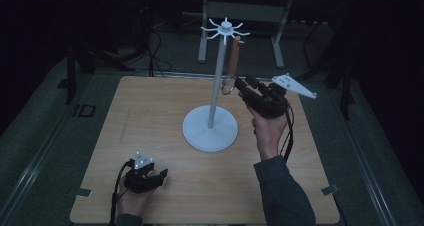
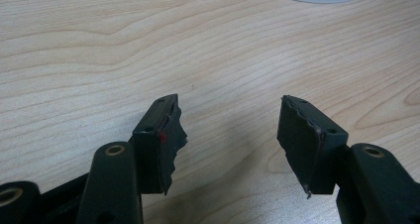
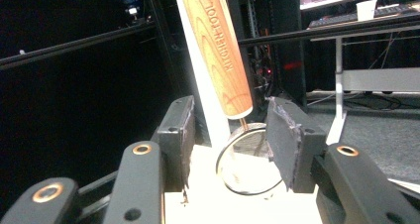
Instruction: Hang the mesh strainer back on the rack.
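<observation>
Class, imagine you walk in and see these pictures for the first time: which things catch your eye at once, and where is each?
A white stand with hooks at its top rises from the middle of the wooden table. A wooden-handled tool hangs from a hook, a wire ring at its lower end, and the right gripper reaches for it with jaws open on either side. The left gripper rests open at the table's near left.

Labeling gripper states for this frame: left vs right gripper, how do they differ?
The left gripper rests low at the table's near edge; the right gripper is raised beside the white stand. The left's jaws frame bare wood; the right's frame the hanging wooden-handled tool and its wire ring. Both are open and hand-held.
</observation>
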A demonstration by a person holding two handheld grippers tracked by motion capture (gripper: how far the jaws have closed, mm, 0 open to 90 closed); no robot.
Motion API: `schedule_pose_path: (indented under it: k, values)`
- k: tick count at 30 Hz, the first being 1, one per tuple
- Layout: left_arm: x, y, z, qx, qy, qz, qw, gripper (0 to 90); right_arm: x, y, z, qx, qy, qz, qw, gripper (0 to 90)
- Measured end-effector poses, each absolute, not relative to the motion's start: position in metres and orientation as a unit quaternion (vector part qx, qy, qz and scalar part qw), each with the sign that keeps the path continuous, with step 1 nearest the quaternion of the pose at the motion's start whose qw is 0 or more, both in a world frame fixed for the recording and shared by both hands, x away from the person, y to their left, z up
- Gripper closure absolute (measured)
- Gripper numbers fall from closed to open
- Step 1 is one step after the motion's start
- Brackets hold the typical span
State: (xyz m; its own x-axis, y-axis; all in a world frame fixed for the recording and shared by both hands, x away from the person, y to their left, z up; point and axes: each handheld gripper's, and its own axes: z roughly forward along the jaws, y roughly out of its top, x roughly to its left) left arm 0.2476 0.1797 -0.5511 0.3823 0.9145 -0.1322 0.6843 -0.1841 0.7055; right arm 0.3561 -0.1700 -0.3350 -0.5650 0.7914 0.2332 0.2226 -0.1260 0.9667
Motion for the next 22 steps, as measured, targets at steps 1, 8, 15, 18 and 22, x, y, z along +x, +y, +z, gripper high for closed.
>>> schedule_pose_path:
  k: [1, 8, 15, 18, 22]
  values:
    - [0.248, 0.18, -0.551, 0.752, 0.531, 0.163, 0.354, 42.4, 0.356, -0.17, -0.335, 0.408, 0.621, 0.63, 0.226, 53.5]
    - [0.248, 0.18, -0.551, 0.752, 0.531, 0.162, 0.354, 42.4, 0.354, -0.172, -0.335, 0.404, 0.63, 0.619, 0.237, 53.2]
    - [0.248, 0.18, -0.551, 0.753, 0.531, 0.163, 0.354, 42.4, 0.351, -0.175, -0.339, 0.405, 0.644, 0.598, 0.251, 53.0]
    - [0.248, 0.179, -0.551, 0.753, 0.531, 0.162, 0.353, 42.4, 0.351, -0.178, -0.342, 0.407, 0.649, 0.591, 0.254, 52.9]
    - [0.248, 0.179, -0.551, 0.753, 0.531, 0.162, 0.353, 42.3, 0.35, -0.181, -0.348, 0.409, 0.658, 0.579, 0.255, 52.3]
